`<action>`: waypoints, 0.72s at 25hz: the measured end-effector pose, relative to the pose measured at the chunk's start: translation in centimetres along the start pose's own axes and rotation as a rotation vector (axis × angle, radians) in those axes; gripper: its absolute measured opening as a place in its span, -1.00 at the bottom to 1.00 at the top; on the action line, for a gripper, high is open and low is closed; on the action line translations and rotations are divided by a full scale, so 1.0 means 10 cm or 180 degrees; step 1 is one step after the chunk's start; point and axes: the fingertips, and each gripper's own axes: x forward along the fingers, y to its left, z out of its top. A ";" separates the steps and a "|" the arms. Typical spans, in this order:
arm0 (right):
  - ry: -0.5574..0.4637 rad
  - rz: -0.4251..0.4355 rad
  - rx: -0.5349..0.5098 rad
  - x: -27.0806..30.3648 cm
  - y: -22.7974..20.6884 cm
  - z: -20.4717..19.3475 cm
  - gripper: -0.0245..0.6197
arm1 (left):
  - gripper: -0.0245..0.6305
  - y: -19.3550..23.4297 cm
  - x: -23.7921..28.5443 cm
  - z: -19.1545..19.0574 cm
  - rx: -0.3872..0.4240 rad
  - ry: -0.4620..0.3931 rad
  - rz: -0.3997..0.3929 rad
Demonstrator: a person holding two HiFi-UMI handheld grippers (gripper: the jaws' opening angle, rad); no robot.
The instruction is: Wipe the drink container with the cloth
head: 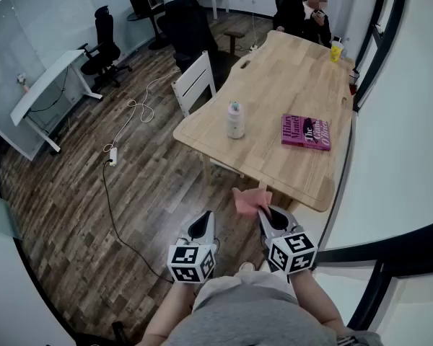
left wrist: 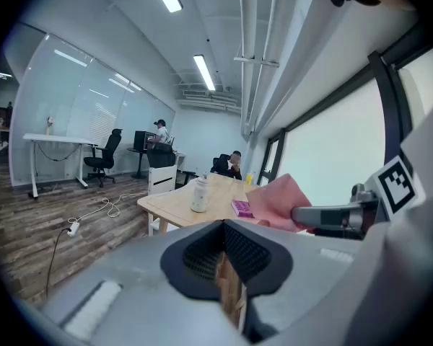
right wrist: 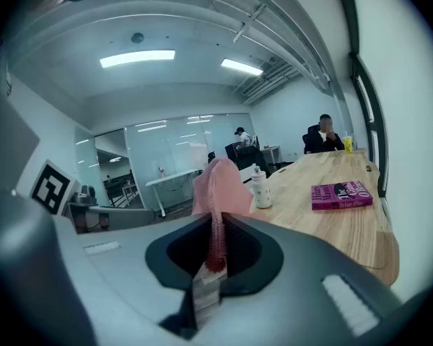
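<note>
well away, the drink container point(head: 235, 120) stands on the worktop point(head: 289, 71) near a book point(head: 305, 131). the right hand-held gripper point(head: 268, 216) pinches the pink cloth point(head: 250, 199); the left hand-held gripper point(head: 203, 220) is closed on nothing. wiping has not begun, i think; next, walk closer and bring the cloth over.

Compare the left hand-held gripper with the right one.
The right hand-held gripper is shut on the pink cloth; the left hand-held gripper is shut on nothing. The right hand-held gripper sits nearer the table corner; the left hand-held gripper is farther from it. Both are held low before the person, well short of the drink container.
</note>
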 end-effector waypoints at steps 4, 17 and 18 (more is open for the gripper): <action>-0.0036 0.0034 -0.0069 -0.08 0.11 -0.01 -0.84 | -0.92 0.00 -0.11 -0.02 -0.0020 -0.0064 0.0019; -0.0026 0.0139 -0.0053 -0.16 0.15 -0.02 -0.84 | -0.91 -0.05 -0.20 -0.05 -0.0076 -0.0107 0.0066; -0.0025 0.0147 -0.0034 -0.15 0.13 -0.02 -0.83 | -0.91 -0.06 -0.19 -0.05 -0.0073 -0.0110 0.0073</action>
